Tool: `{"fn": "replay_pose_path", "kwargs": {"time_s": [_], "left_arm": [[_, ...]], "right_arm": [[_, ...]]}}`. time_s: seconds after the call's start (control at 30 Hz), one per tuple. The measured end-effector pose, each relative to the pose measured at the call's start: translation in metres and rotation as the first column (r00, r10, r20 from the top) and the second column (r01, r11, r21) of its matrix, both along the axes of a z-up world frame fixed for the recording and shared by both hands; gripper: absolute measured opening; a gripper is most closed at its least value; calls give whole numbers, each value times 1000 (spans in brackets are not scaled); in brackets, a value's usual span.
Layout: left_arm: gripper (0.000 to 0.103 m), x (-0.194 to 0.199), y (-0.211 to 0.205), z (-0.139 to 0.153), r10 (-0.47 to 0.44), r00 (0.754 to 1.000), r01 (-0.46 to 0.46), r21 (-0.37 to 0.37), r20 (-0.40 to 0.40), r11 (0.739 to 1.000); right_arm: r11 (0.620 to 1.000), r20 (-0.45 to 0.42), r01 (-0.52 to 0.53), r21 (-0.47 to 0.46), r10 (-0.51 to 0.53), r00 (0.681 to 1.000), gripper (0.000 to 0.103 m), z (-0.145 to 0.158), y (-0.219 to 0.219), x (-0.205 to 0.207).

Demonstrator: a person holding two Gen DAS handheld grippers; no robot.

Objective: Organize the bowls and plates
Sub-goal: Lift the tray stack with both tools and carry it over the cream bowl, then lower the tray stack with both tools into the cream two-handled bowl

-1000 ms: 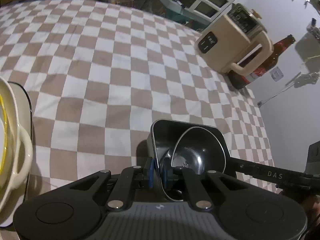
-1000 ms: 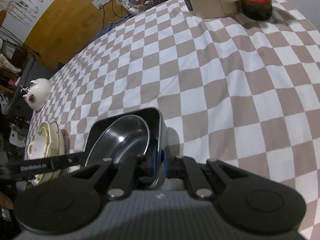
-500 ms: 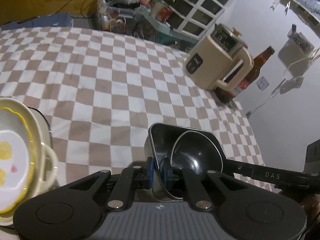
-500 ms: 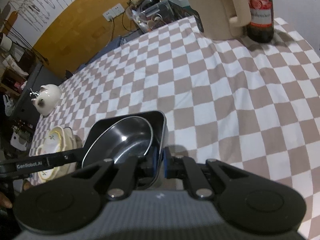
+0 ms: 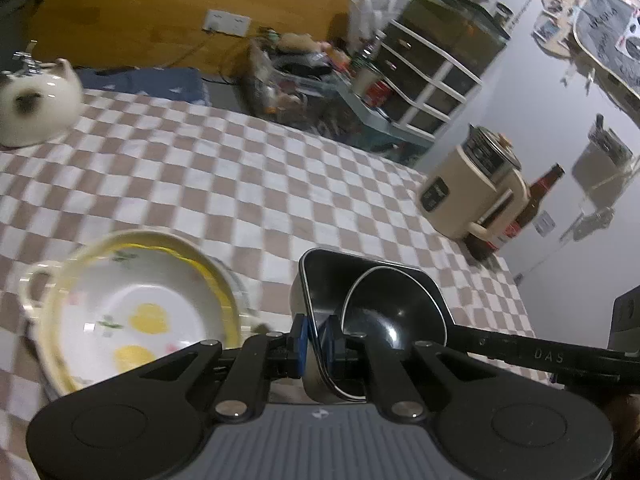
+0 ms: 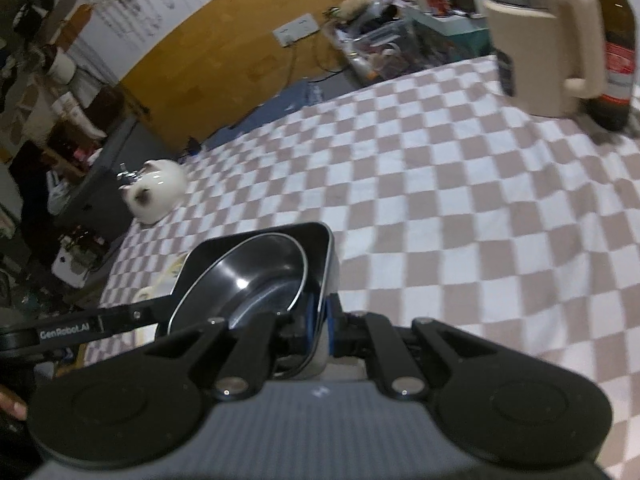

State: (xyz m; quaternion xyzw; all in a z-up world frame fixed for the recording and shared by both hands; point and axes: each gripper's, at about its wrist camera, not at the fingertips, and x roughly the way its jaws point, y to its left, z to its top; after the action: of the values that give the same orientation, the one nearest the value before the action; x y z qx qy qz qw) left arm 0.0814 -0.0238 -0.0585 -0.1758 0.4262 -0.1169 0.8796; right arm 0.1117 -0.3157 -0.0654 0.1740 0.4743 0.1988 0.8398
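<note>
Lifting the black dish [image 5: 360,300] off the checked cloth [image 5: 240,184], left claw [image 5: 316,344] and right claw [image 6: 318,322] both pinching opposite rims; now raised beside the flowered bowl stack [image 5: 136,312], likely bound there for stacking.

One black tray [image 5: 320,280], one black bowl [image 5: 396,308], one floral bowl [image 5: 132,304].

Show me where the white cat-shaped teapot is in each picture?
Left wrist view: the white cat-shaped teapot sits at the far left edge, on the checkered cloth.
Right wrist view: it is left of centre, near the cloth's far edge.
Shared landmark: the beige kettle beside the brown bottle, at the right in both.
</note>
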Motion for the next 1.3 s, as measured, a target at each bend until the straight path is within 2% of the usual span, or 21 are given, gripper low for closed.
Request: {"fn": "replay_pose_path", "kwargs": {"time_s": [0.3,0.47,0.67,0.87,1.3], "left_arm": [[9,-16,72,2,76,997,-76,3,7,997],[9,-14,102,-1,83,997,-83,6,1,997],[9,-10,132,-8,79,997,-79,18,-14,997],[9,0,149,-16,71,997,-70,15,-29,997],[9,19,157,-39,53,995,-53,-5,-81,999]], "right_arm": [[996,6,-84,15,84,996,8,-1,67,7],[995,12,-103,10,103,995,9,-1,97,9],[996,-2,-92,19,92,996,9,-11,114,12],[997,-19,-81,18,81,997,9,-15,127,12],[995,-28,-74,-72,72,997,9,-17,129,16]]}}
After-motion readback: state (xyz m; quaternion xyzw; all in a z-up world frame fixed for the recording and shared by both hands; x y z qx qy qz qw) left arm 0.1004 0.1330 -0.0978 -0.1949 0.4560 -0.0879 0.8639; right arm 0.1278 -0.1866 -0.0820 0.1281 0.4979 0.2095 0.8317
